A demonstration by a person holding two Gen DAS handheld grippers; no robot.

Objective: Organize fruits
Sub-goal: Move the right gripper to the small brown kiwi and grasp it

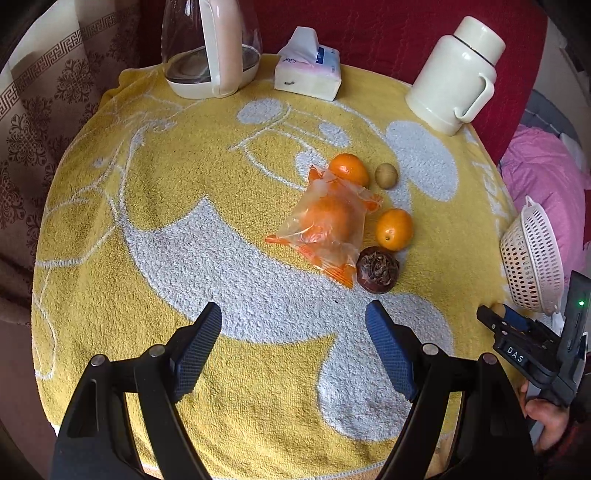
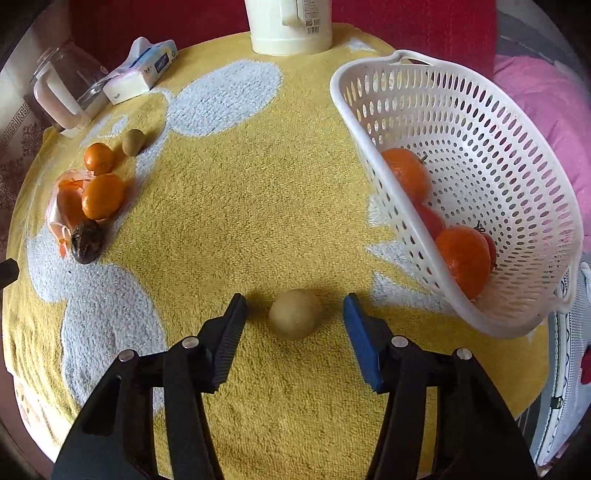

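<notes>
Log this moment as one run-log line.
left gripper: open, hovering over towel | right gripper: open, straddling small yellow fruit | basket: holds oranges | loose fruit pile: untouched

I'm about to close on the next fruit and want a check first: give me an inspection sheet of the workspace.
Surface: yellow-and-white towel covers the round table.
Job's things: small tan fruit lies between the right jaws, untouched; white basket, tilted at the table edge, holds oranges; loose oranges, a bagged orange, a dark fruit and a kiwi sit grouped.
Clutter: glass kettle, tissue pack, cream thermos.
Grippers: left gripper open, empty; right gripper open.
Cables: nothing seen.
Surroundings: red backdrop, pink bedding.
</notes>
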